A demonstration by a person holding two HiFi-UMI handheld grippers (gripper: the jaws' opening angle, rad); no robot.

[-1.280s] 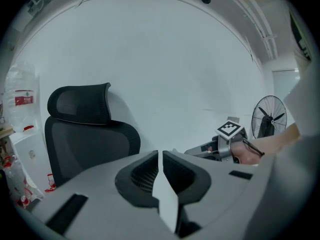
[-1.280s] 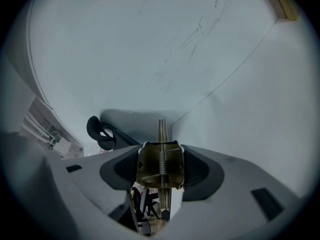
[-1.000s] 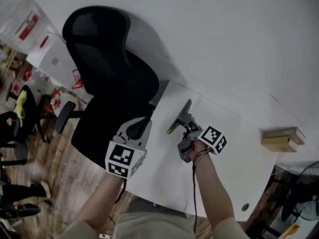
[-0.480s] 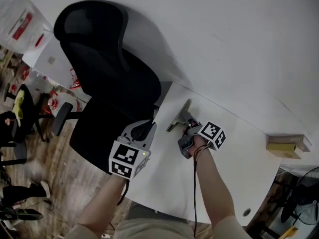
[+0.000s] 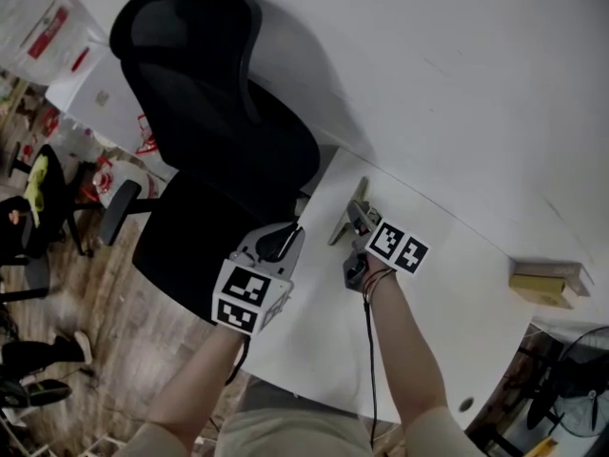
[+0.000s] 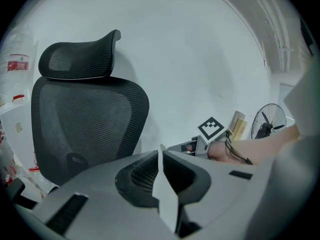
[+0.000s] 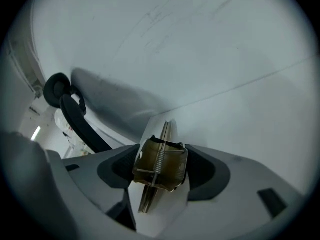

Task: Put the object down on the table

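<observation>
A metal spring clip [image 5: 346, 217] with long flat blades rests with its tip on the white table [image 5: 447, 293] near the far left corner. My right gripper [image 5: 360, 223] holds it by the brass-coloured handles. In the right gripper view the clip [image 7: 170, 170] fills the space between the pads of the right gripper [image 7: 161, 156]. Both pads touch it while the jaws are opening. My left gripper [image 5: 287, 238] hovers over the table's left edge, shut and empty. In its own view the left gripper [image 6: 161, 153] shows its tips together.
A black mesh office chair [image 5: 219, 131] stands just left of the table, close to the left gripper. A flat cardboard box [image 5: 544, 284] lies at the table's far right. A fan [image 5: 571, 379] stands on the floor to the right. A white wall runs behind the table.
The right gripper and clip have shifted slightly farther along the table. The left gripper has drifted a little to the right. The clip stays between the right jaws.
</observation>
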